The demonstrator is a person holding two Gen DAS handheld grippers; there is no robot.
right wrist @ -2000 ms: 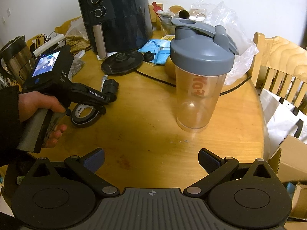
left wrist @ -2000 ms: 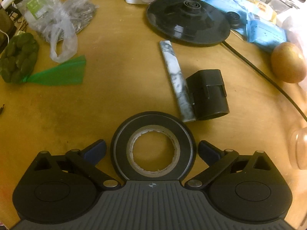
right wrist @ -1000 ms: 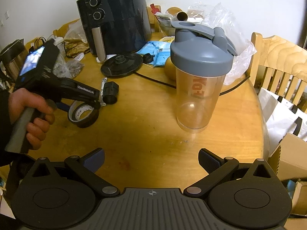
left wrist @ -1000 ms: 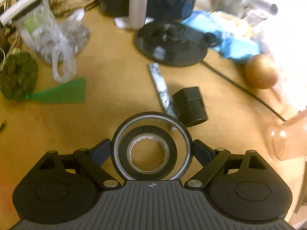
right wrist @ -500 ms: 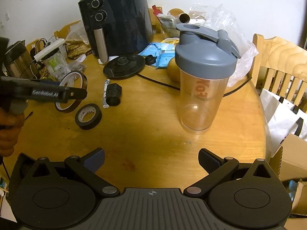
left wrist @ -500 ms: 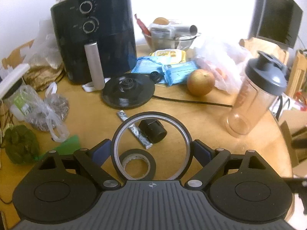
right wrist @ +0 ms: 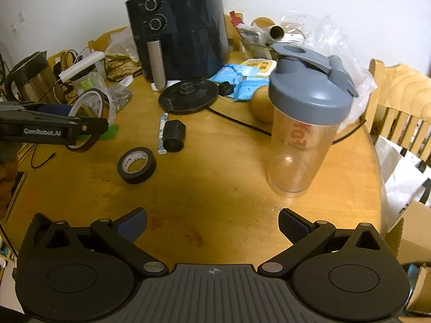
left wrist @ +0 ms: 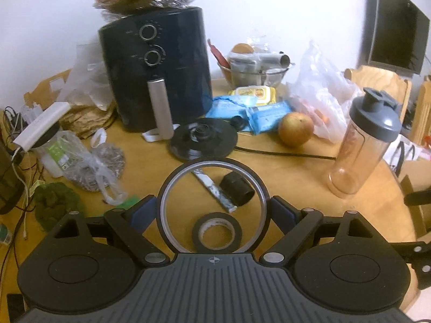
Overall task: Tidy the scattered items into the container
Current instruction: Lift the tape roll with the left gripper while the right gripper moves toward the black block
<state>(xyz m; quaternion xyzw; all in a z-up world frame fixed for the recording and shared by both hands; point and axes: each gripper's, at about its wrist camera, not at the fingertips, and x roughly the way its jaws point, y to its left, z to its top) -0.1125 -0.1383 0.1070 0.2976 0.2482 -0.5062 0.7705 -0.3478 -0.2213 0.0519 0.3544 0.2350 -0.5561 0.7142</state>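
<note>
- Amber tape ring (left wrist: pixel 212 206): thin, see-through, wide hoop. Held in the air above the table (right wrist: pixel 215 183), clear of the wood, standing on edge.
- Left gripper (left wrist: pixel 212 212): jaws spread wide and clamped on the amber tape ring, one blue pad on each outer side. In the right wrist view the ring (right wrist: pixel 91 118) sits at the tip of this gripper (right wrist: pixel 80 129), at the left edge.
- Black tape roll (right wrist: pixel 136 164): lying flat on the table, below the held ring; seen through the hoop in the left wrist view (left wrist: pixel 216 232).
- Black cylinder (right wrist: pixel 174 135): on its side, just beyond the black tape roll, touching the marbled stick.
- Marbled stick (right wrist: pixel 162 134): flat on the table, along the left side of the cylinder.
- Shaker bottle (right wrist: pixel 304 132): clear body, grey lid on with the flip cap raised off the spout. Upright, well apart to the right of the small items. Nothing visible inside.
- Right gripper (right wrist: pixel 212 222): jaws released, nothing between the pads, held over bare wood at the near side.
- Kettle base (right wrist: pixel 188 95): black disc with cord, behind the stick.
- Air fryer (right wrist: pixel 177 29): at the back by the wall, wrapped flat items on top.
- Round fruit (left wrist: pixel 295 129): beside blue packets (left wrist: pixel 258 114), behind the bottle.
- Chair (right wrist: pixel 398 102): wooden, at the right of the table.
</note>
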